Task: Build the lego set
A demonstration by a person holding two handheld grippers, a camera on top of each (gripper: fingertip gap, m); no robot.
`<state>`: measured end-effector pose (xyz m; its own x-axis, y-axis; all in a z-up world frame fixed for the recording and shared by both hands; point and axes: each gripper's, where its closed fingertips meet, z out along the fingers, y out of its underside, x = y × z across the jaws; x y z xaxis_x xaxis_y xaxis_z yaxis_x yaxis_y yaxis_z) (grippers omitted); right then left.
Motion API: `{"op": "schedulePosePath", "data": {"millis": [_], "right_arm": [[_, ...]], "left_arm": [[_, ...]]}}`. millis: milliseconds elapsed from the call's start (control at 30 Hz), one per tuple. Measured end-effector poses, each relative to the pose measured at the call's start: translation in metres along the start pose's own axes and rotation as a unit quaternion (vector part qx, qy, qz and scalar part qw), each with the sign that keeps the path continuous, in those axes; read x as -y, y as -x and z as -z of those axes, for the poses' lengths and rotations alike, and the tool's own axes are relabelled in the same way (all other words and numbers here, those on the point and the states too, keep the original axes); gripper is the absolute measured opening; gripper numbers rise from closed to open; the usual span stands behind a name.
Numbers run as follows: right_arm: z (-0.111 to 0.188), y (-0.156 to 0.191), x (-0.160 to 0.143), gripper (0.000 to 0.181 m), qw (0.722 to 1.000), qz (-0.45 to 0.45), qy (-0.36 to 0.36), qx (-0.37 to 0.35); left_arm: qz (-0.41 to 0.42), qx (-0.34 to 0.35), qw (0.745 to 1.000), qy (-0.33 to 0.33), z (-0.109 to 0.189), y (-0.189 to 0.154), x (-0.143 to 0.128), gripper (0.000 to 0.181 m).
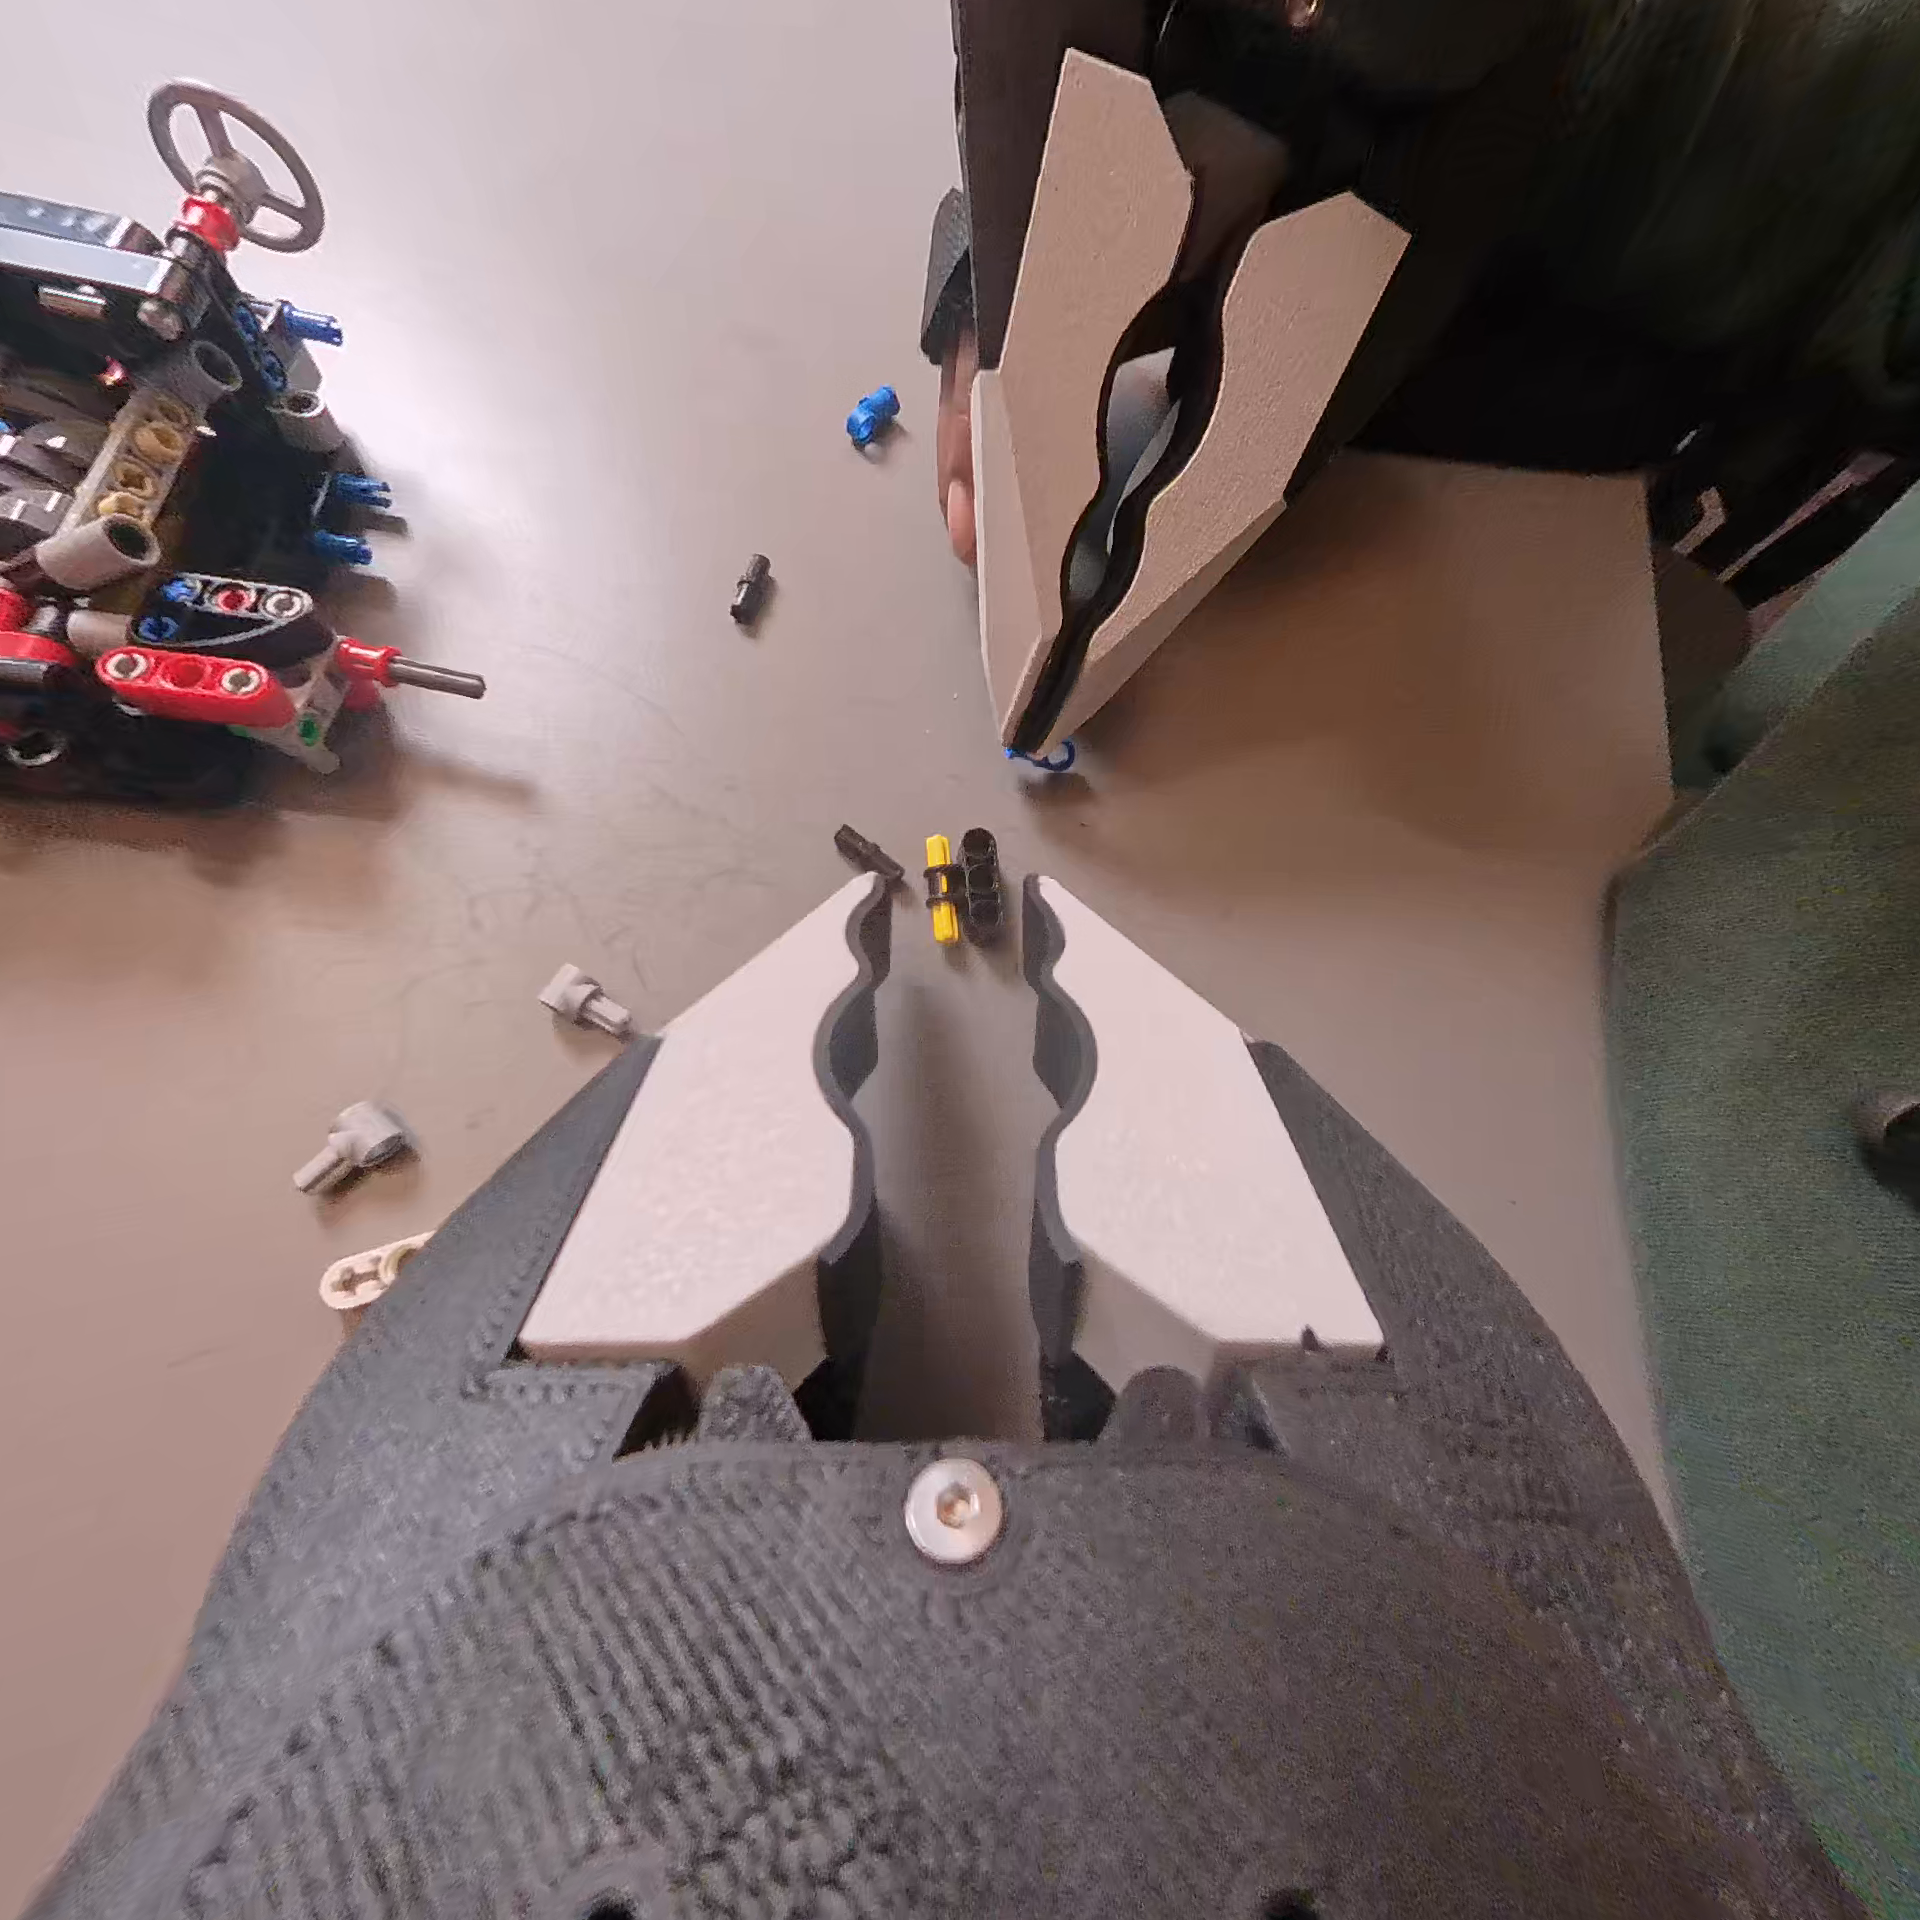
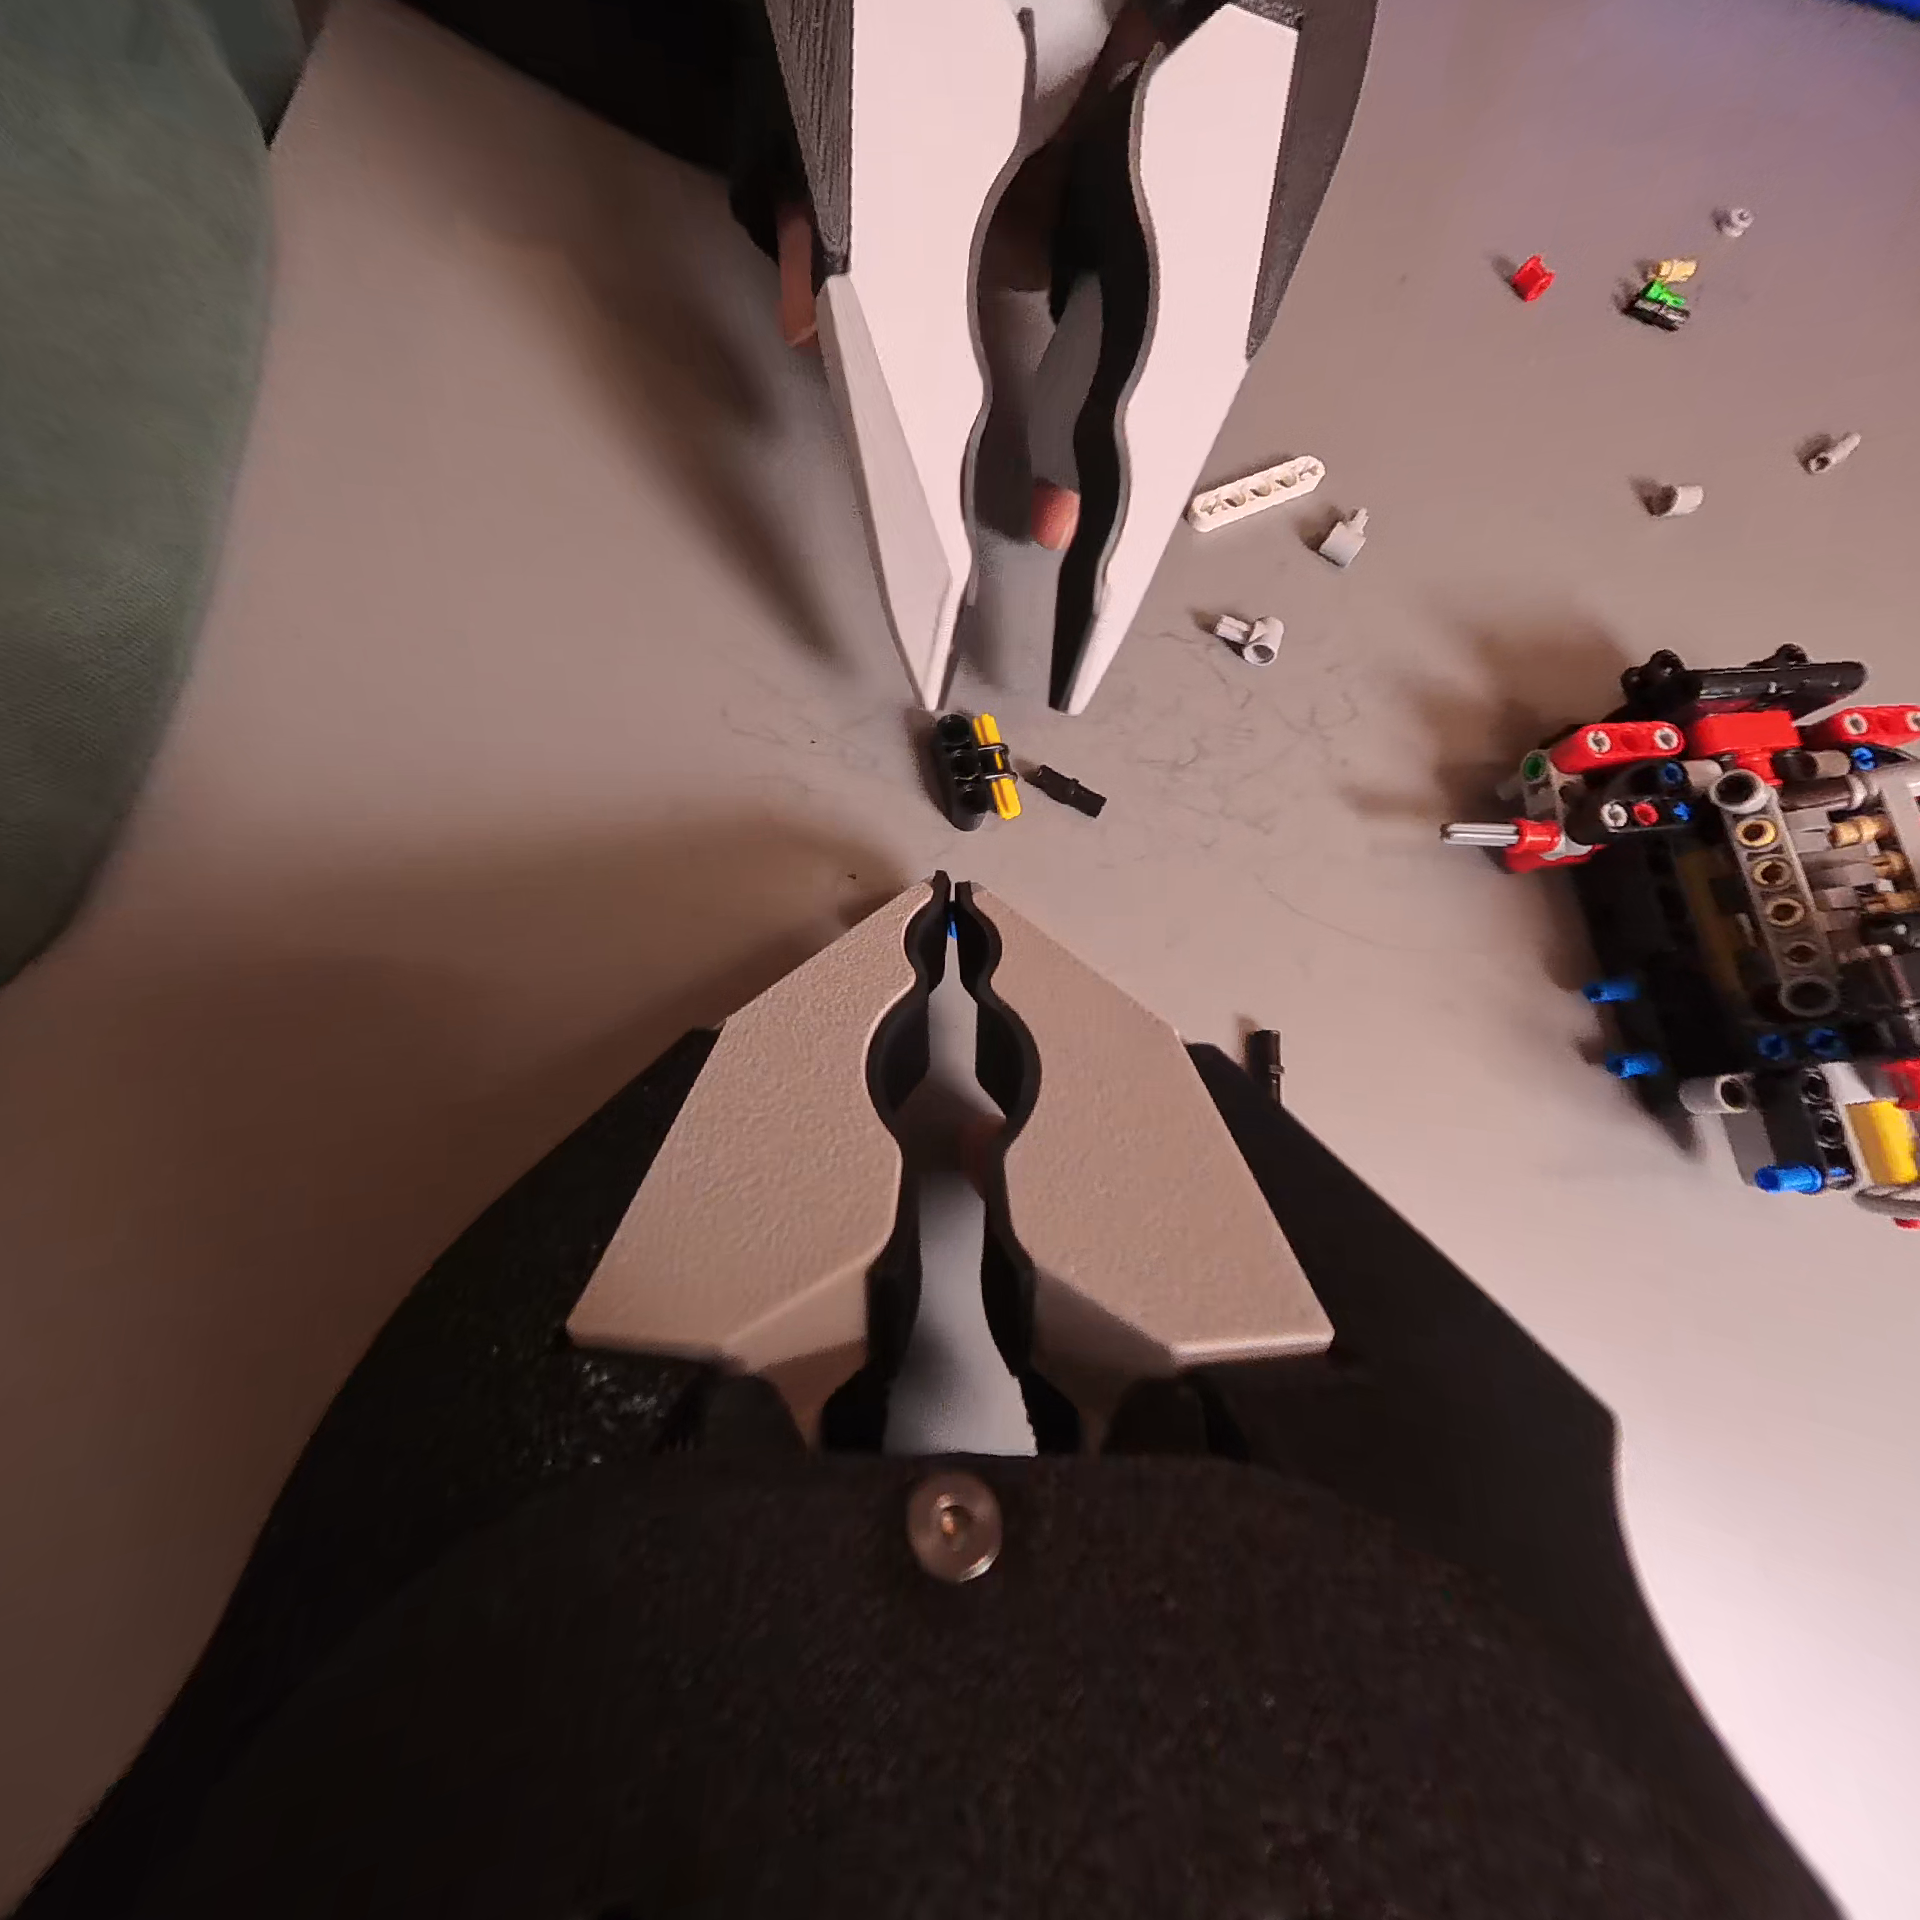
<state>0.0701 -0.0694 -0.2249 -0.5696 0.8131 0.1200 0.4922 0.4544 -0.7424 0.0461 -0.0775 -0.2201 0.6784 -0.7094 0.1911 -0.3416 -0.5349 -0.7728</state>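
Note:
A small black beam with a yellow axle [image 1: 961,885] lies on the table just in front of my left gripper [image 1: 958,883], whose open jaws stand on either side of it. It also shows in the right wrist view [image 2: 968,771], below the left gripper [image 2: 1006,701]. A black pin [image 1: 868,847] [image 2: 1065,790] lies beside it. My right gripper [image 2: 952,896] is shut on a small blue pin [image 2: 951,928], close to the table. In the left wrist view it [image 1: 1031,740] comes down from the upper right with the blue pin [image 1: 1044,756] at its tips. The part-built model [image 1: 177,520] [image 2: 1766,935] stands to one side.
Loose parts lie around: a blue pin [image 1: 871,414], a black pin [image 1: 750,587], grey connectors [image 1: 585,1000] [image 1: 351,1143], a white beam [image 2: 1255,491], a red piece [image 2: 1530,276]. A green seat [image 1: 1766,1143] borders the table edge. Only a small space, under 4 cm, lies between the two pairs of fingers. The green seat [image 1: 1766,1143] is about equally far from each gripper, around 15 cm. Seen from the right wrist view [image 2: 40,504] as well.

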Motion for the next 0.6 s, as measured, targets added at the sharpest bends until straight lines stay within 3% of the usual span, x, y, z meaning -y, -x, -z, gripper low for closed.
{"op": "schedulePosePath", "data": {"millis": [267, 600], "right_arm": [[0.000, -0.005, -0.003, 0.004, 0.999, 0.017, 0.017, -0.026], [0.015, -0.022, 0.007, 0.007, 0.998, -0.020, -0.024, -0.055]], "left_arm": [[-0.021, 0.024, 0.999, 0.018, -0.007, 0.002, -0.004, 0.018], [-0.069, 0.028, 0.997, 0.016, -0.007, 0.001, -0.004, 0.003]]}}
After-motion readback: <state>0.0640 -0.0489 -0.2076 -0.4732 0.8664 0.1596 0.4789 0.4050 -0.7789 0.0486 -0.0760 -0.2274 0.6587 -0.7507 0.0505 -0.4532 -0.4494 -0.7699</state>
